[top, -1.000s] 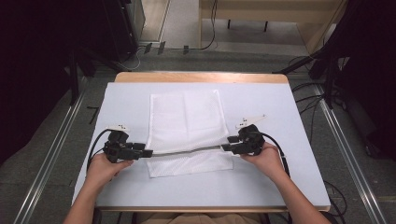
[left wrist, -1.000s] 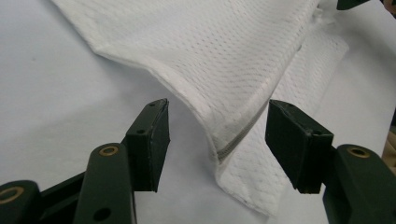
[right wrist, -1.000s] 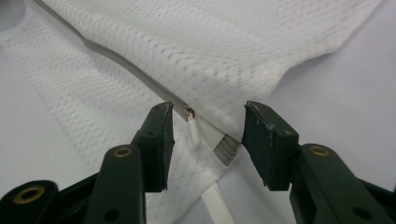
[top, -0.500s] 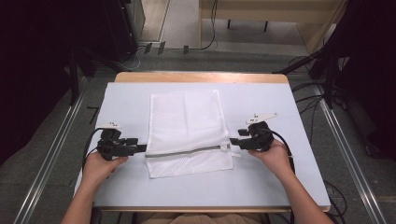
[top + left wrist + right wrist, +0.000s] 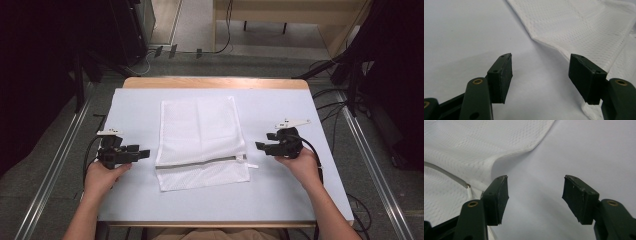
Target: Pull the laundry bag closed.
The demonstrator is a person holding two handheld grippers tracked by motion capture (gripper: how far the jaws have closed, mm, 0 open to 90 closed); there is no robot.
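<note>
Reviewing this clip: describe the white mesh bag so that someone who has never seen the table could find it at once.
On the pale blue table top, look to the middle, between the two black hand-held grippers. The mesh bag lies flat there, a white netted rectangle. A grey zipper line runs across it near the person's end, with a small white pull tab at its right.

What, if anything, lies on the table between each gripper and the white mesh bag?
Nothing visible does. The left gripper and right gripper sit open on either side of the mesh bag, with bare table between each one and the bag's edge.
</note>
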